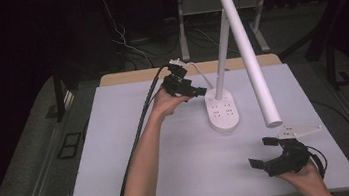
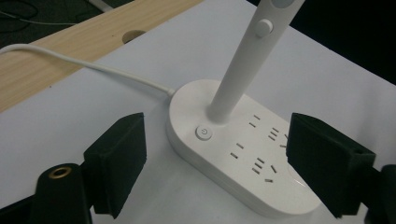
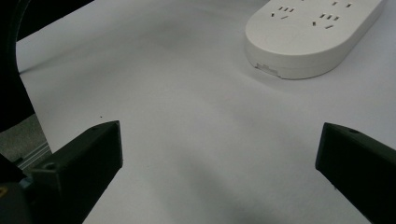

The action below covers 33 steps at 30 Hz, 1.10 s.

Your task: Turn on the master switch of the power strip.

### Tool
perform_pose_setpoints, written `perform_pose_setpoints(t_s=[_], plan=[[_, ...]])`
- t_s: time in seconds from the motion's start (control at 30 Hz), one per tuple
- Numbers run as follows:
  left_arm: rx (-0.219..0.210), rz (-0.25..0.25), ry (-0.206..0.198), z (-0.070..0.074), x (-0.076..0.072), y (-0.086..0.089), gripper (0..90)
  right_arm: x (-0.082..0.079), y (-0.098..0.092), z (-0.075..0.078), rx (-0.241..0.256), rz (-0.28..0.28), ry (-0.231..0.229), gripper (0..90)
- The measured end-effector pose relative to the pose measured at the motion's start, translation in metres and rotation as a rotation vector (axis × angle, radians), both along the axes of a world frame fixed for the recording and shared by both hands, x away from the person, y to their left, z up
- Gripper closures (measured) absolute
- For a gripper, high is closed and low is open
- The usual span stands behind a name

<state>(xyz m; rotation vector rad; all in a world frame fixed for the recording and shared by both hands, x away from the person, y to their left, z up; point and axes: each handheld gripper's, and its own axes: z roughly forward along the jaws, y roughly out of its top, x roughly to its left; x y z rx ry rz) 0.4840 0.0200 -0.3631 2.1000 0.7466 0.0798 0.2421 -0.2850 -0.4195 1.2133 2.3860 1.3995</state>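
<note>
- White plastic is what the left gripper faces: the desk lamp's oval base, standing mid-worktop toward the far edge; its jaws are spread wide, holding nothing, and reach the base's near-left end, one to each side in the left gripper view
- the round power button sits at the foot of the slanting stem; the step in hand looks like a press on it; to do it well, the person would bring the jaws together first, then lower one tip squarely on the button, clear of the stem and of the socket slots beside it; a light push should do, so the base does not slide
- a white cord runs from the base's rear over the wooden strip; it lies out of the way
- the long lamp head slopes down toward the near right, overhanging the worktop; a raised hand could knock it
- the right gripper waits near the front-right edge, jaws released and empty, well apart from the base
</note>
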Motion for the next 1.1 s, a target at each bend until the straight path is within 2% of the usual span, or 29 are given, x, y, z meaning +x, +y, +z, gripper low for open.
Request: perform_pose_setpoints(t_s=[0.07, 0.17, 0.3, 0.33, 0.43, 0.67, 0.83, 0.87, 0.9, 1.0, 1.1], plan=[[-0.015, 0.014, 0.002, -0.002, 0.001, -0.001, 20.6, 0.0, 0.0, 0.0, -0.001, 0.001, 0.001, 0.0], [-0.007, 0.025, -0.004, -0.005, 0.001, -0.003, 24.2, 0.0, 0.0, 0.0, -0.004, 0.005, -0.005, 0.0], [-0.003, 0.025, 0.008, -0.01, 0.002, -0.006, 26.6, 0.0, 0.0, 0.0, -0.001, 0.001, -0.001, 0.0], [-0.024, 0.044, 0.016, -0.011, 0.001, -0.008, 27.9, 0.0, 0.0, 0.0, -0.001, 0.001, 0.0, 0.0], [-0.006, 0.032, 0.013, -0.014, 0.003, -0.009, 32.2, 0.0, 0.0, -0.001, -0.003, 0.007, -0.008, 0.0], [-0.021, 0.048, 0.02, -0.022, 0.005, -0.016, 42.7, 0.0, 0.001, -0.001, -0.005, 0.009, -0.01, 0.0], [-0.032, 0.071, 0.028, -0.026, 0.006, -0.02, 53.6, 0.0, 0.001, -0.001, -0.004, 0.013, -0.008, 0.0], [-0.036, 0.082, 0.027, -0.027, 0.006, -0.021, 59.1, 0.0, 0.001, -0.001, -0.004, 0.011, -0.01, 0.0], [-0.033, 0.088, 0.026, -0.027, 0.006, -0.022, 59.1, 0.0, 0.001, -0.001, -0.004, 0.011, -0.01, 0.0], [-0.046, 0.086, 0.037, -0.031, 0.007, -0.025, 71.4, -0.001, 0.001, -0.001, -0.002, 0.01, -0.007, 0.0], [-0.052, 0.089, 0.043, -0.033, 0.007, -0.026, 78.1, -0.001, 0.002, -0.001, -0.005, 0.012, -0.005, 0.0]])
